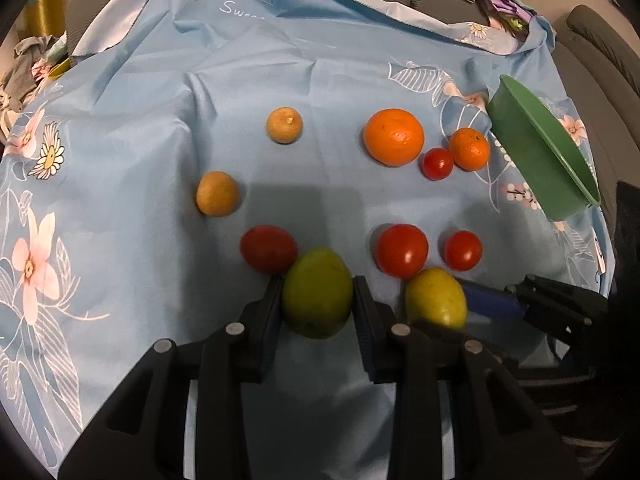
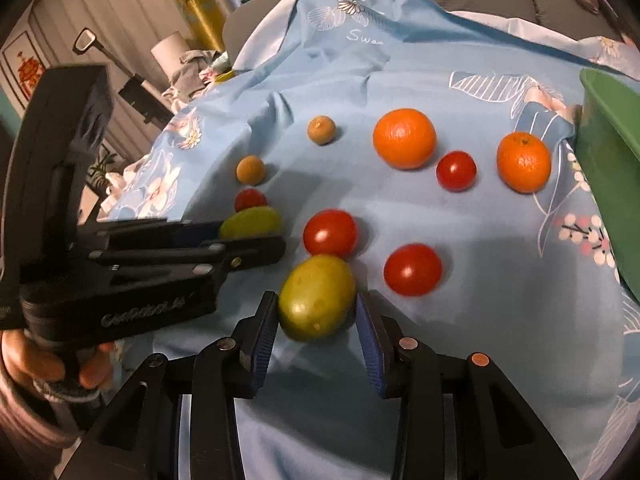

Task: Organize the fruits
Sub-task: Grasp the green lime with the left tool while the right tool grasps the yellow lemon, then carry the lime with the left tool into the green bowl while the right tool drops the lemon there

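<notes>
My left gripper (image 1: pixel 319 285) is shut on a green oval fruit (image 1: pixel 318 292), which rests low on the blue flowered cloth (image 1: pixel 140 184). Just to its right lies a yellow-green oval fruit (image 1: pixel 436 298), and my right gripper (image 2: pixel 317 299) is shut on that one (image 2: pixel 316 296), both blue pads against its sides. In the right wrist view the left gripper (image 2: pixel 256 234), held by a hand, reaches in from the left with its green fruit (image 2: pixel 250 222). Loose on the cloth are two oranges (image 1: pixel 394 136) (image 1: pixel 469 149), several red tomatoes (image 1: pixel 401 250) and two small brownish fruits (image 1: pixel 284 125) (image 1: pixel 217 193).
A green bowl (image 1: pixel 540 148) stands tilted at the cloth's right edge, also large at the right of the right wrist view (image 2: pixel 608 152). One tomato (image 1: pixel 268 248) touches the left-held fruit. Grey cushions and loose clothes lie beyond the cloth.
</notes>
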`<state>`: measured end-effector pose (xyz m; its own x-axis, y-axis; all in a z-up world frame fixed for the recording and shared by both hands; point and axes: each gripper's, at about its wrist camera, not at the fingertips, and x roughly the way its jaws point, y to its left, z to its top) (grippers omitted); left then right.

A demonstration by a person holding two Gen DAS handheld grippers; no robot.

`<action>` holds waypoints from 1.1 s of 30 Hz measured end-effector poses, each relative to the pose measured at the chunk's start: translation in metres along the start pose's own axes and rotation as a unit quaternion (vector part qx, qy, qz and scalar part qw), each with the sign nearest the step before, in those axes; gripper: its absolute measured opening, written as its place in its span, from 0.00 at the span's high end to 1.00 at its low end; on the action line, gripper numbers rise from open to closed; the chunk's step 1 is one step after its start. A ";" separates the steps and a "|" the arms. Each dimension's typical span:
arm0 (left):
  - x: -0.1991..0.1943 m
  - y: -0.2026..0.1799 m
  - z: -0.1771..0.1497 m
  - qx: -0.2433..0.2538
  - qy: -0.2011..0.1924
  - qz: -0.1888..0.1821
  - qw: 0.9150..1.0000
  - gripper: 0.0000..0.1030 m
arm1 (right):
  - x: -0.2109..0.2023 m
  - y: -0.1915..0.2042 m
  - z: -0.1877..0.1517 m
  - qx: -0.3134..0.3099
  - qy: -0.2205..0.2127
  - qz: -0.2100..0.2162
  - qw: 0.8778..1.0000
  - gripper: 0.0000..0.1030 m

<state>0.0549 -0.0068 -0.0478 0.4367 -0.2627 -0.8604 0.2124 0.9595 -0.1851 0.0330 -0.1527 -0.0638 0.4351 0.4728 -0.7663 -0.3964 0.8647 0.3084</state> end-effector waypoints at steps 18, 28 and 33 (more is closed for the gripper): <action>-0.034 -0.022 0.006 0.021 -0.036 -0.019 0.999 0.68 | -0.045 -0.011 0.003 -0.005 -0.061 -0.026 0.998 0.63; -0.041 -0.107 0.051 0.094 -0.065 -0.057 0.992 0.68 | -0.138 -0.083 0.005 0.072 -0.187 -0.074 0.977 0.63; -0.031 -0.171 0.077 0.148 -0.079 -0.077 0.983 0.68 | -0.165 -0.126 0.001 0.111 -0.225 -0.104 0.962 0.63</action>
<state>0.0724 -0.1702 0.0466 0.5048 -0.4374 -0.7442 0.5218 0.8414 -0.1407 0.0118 -0.3392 0.0247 0.8121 0.2683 -0.5182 -0.1020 0.9397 0.3266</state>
